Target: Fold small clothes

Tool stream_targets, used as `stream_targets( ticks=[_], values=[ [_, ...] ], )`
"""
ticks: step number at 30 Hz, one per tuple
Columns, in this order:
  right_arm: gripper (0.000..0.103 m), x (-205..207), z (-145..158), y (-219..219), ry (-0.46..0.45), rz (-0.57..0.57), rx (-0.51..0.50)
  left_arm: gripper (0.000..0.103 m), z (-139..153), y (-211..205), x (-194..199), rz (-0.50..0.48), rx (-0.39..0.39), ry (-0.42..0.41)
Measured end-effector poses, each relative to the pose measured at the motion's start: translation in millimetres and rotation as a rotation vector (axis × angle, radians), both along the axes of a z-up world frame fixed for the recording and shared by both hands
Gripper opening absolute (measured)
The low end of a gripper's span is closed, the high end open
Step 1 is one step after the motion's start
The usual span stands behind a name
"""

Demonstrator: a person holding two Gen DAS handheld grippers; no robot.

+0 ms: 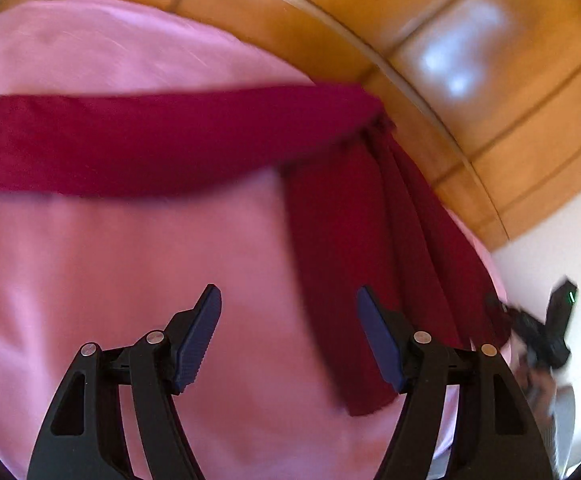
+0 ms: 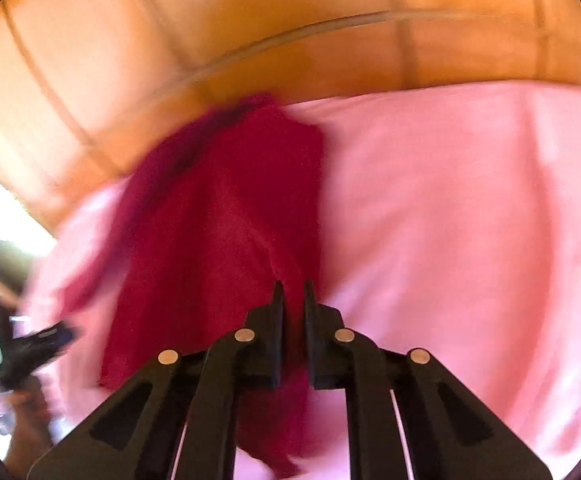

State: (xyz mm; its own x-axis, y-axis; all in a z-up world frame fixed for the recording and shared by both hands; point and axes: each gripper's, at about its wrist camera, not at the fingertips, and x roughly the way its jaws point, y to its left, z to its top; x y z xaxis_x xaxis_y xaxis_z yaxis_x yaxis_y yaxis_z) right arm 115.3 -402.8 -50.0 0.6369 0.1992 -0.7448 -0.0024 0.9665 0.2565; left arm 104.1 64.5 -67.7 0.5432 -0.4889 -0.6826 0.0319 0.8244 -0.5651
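Observation:
A dark red garment [image 1: 170,144] lies on a pink sheet [image 1: 90,280]. One long part stretches left across the sheet; another part [image 1: 370,260] runs down toward the right. My left gripper [image 1: 288,304] is open and empty above the sheet, left of that part. My right gripper [image 2: 293,292] is shut on the red garment [image 2: 218,220] and lifts its edge; the cloth hangs from the fingers. In the left wrist view the right gripper [image 1: 538,328] shows blurred at the far right. In the right wrist view the left gripper [image 2: 34,344] shows blurred at the lower left.
The pink sheet [image 2: 470,220] covers the work surface. Beyond its far edge is an orange-brown tiled floor [image 1: 490,80], also in the right wrist view [image 2: 130,60]. A bright white area [image 1: 562,248] lies at the right. Both views are motion blurred.

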Motion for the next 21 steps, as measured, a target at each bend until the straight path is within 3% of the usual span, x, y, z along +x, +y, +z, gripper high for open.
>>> stream_targets(
  ticks=[1, 3, 7, 10, 12, 13, 14, 15, 18, 19, 21],
  values=[
    [0.007, 9, -3, -15, 0.009, -0.056, -0.075, 0.069, -6, -8, -2, -0.019, 0.008, 0.011],
    [0.007, 22, -5, -38, 0.024, -0.112, -0.106, 0.069, -10, -22, -3, -0.056, -0.004, 0.028],
    [0.007, 55, -7, -72, 0.036, -0.222, -0.384, 0.069, -16, -42, 1, -0.099, -0.004, 0.042],
    [0.007, 83, -11, -96, 0.059, -0.298, -0.480, 0.068, -24, -56, 7, -0.118, 0.008, 0.055],
    [0.009, 95, -16, -112, 0.080, -0.338, -0.475, 0.060, -27, -59, 10, -0.133, 0.020, 0.055],
    [0.014, 100, -18, -120, 0.089, -0.344, -0.444, 0.051, -28, -64, 13, -0.153, 0.026, 0.056],
    [0.048, 101, -18, -125, 0.086, -0.342, -0.425, 0.047, -29, -67, 17, -0.164, 0.032, 0.060],
    [0.065, 100, -17, -127, 0.077, -0.344, -0.414, 0.047, -30, -70, 19, -0.167, 0.041, 0.063],
    [0.067, 73, -1, -120, -0.003, -0.332, -0.379, 0.032, -31, -69, 21, -0.168, 0.053, 0.064],
    [0.068, 62, 4, -108, -0.025, -0.311, -0.349, 0.021, -32, -67, 21, -0.166, 0.053, 0.065],
    [0.075, 35, 7, -85, -0.049, -0.205, -0.225, 0.017, -34, -67, 24, -0.165, 0.049, 0.065]
  ],
)
